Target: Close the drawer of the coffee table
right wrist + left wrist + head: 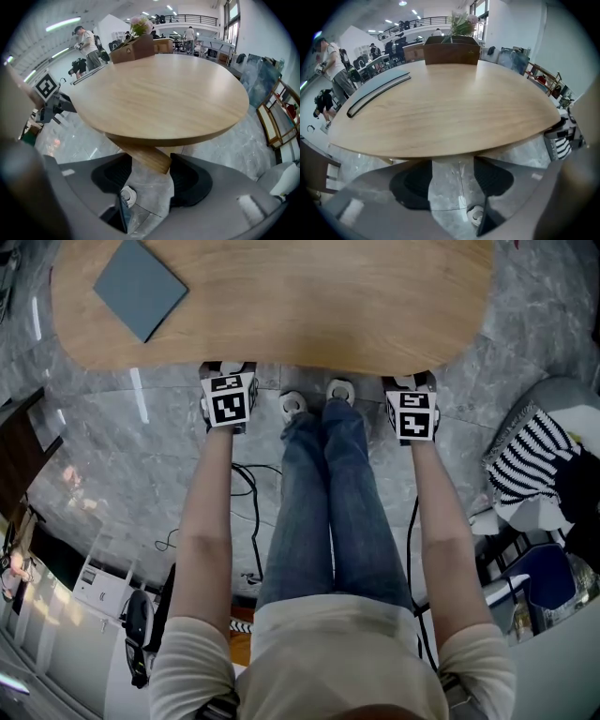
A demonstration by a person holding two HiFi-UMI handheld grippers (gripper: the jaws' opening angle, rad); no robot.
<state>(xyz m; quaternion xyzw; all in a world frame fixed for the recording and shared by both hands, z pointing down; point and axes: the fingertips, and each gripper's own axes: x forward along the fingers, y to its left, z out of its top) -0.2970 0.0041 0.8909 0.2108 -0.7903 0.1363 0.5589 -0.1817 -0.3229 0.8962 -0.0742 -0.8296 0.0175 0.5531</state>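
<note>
**Open grippers held at the coffee table's near edge**

The left gripper (452,180) and the right gripper (150,180) are held at the coffee table (309,306) edge, jaws apart and empty. A grey pad (141,287) and a flower box (451,49) are placed on its surface. The drawer cannot be seen.

A wooden table (309,306) fills the top from 10 to 2 o'clock, with a grey-blue square pad (141,287) on it at 11. The left gripper (228,395) and right gripper (412,411) meet its near edge, flanking jeans-clad legs (328,502). A striped cloth (530,460) lies at 3 o'clock.
</note>
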